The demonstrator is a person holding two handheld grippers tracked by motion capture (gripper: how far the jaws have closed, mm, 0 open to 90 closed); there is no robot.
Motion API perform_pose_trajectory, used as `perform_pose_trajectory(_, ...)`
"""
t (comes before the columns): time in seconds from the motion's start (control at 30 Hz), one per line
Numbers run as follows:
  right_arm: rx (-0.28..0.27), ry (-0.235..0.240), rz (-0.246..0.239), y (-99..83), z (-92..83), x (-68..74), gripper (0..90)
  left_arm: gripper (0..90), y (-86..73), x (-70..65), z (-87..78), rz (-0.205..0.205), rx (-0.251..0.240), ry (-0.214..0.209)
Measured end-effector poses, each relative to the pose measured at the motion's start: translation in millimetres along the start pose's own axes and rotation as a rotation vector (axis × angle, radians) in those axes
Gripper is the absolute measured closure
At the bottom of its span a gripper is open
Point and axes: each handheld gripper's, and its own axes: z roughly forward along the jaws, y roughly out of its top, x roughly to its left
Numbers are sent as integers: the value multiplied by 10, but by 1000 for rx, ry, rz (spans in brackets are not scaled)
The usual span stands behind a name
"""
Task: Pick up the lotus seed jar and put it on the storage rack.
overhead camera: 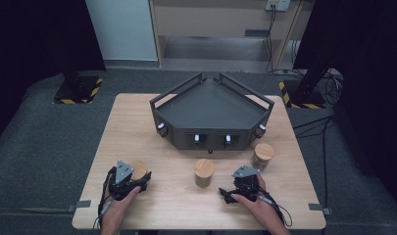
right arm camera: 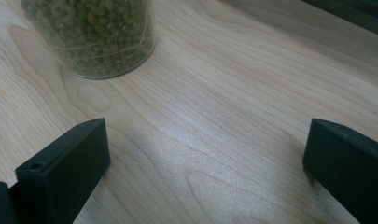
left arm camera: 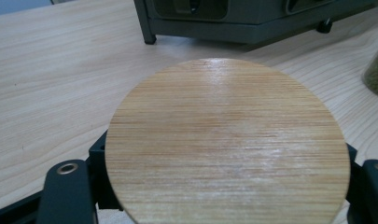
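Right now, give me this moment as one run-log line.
left gripper: shut on left jar | right gripper: open, empty, on table | middle jar, right jar: standing free | tray: empty

Two forearms enter from the bottom edge of the high view, each hand gripping a black tool. The left tool (overhead camera: 132, 178) sits low at the left, its jaws closed on a wooden-lidded jar (left arm camera: 226, 140). The right tool (overhead camera: 229, 194) rests low at the right, angled leftward, jaws wide apart.
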Motion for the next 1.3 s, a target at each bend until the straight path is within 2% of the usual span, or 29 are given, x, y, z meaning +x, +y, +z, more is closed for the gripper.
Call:
perform_pose_trajectory(0.13, 0, 0, 0, 1, 0, -1, 6, 243, 80, -6, -39, 22, 14, -8)
perform_pose_trajectory(0.3, 0, 0, 0, 0, 0, 1, 6, 243, 138, 4, -90, 18, 11, -19)
perform_pose_trajectory(0.43, 0, 0, 0, 0, 0, 1, 6, 244, 235, 2, -149, 38, 24, -24)
perform_pose_trajectory(0.63, 0, 0, 0, 0, -1, 0, 6, 244, 297, 9, -188, 48, 24, -31)
perform_pose_trajectory(1.23, 0, 0, 0, 0, 0, -1, 6, 244, 505, -93, -89, 99, 54, -63)
perform_pose_trajectory(1.3, 0, 0, 0, 0, 0, 0, 6, 244, 530, -99, -96, 100, 45, -67)
